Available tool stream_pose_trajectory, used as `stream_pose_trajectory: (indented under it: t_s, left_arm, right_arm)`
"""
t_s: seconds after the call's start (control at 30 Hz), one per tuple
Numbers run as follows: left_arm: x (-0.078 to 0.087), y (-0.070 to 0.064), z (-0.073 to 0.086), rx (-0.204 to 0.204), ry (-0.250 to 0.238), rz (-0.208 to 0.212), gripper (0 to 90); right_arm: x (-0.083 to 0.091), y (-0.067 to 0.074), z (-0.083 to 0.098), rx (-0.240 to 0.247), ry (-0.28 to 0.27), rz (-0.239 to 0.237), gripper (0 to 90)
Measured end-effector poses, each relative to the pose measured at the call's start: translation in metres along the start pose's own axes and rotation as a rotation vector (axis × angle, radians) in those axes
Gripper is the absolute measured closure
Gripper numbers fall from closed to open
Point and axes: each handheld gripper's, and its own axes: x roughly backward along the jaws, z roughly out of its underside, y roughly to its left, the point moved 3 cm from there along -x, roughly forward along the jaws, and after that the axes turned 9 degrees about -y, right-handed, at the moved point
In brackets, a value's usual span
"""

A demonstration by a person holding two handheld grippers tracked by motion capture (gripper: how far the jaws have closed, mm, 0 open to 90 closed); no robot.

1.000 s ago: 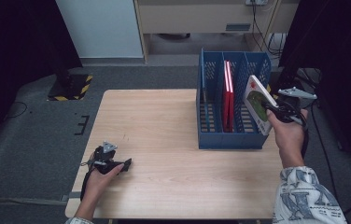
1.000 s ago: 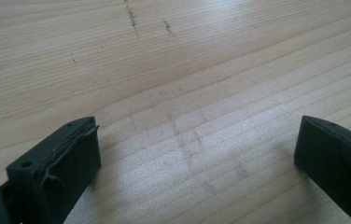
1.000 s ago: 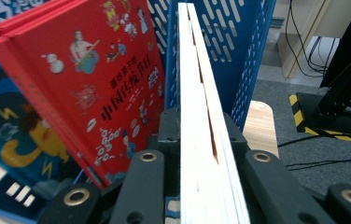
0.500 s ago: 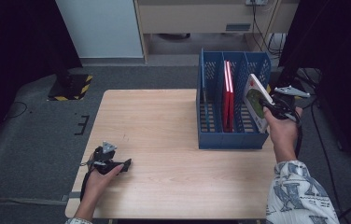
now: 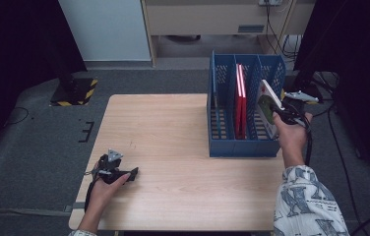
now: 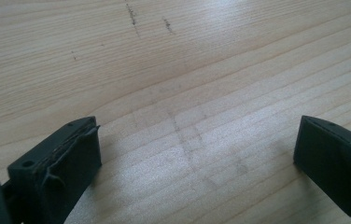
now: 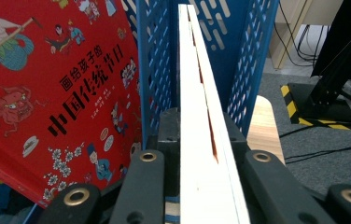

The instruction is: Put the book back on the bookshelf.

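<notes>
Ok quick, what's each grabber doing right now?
Left gripper: open, holding nothing, low over the table.
Right gripper: shut on a white book at the blue rack.

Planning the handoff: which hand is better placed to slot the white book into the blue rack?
Right. The right gripper is shut on the white book, at the blue rack. The left gripper rests open, apart.

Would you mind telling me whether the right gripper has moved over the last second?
Yes. The right gripper, shut on the white book, has come slightly leftward and down toward the blue rack.
</notes>
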Motion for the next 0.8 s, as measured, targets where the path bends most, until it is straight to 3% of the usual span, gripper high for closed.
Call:
stream_pose_trajectory:
  t_s: [0.8]
  left_arm:
    - [0.000,0.000,0.000,-0.002,0.003,0.001,0.0]
  right_arm:
    - [-0.011,0.001,0.019,-0.003,0.038,0.003,76.2]
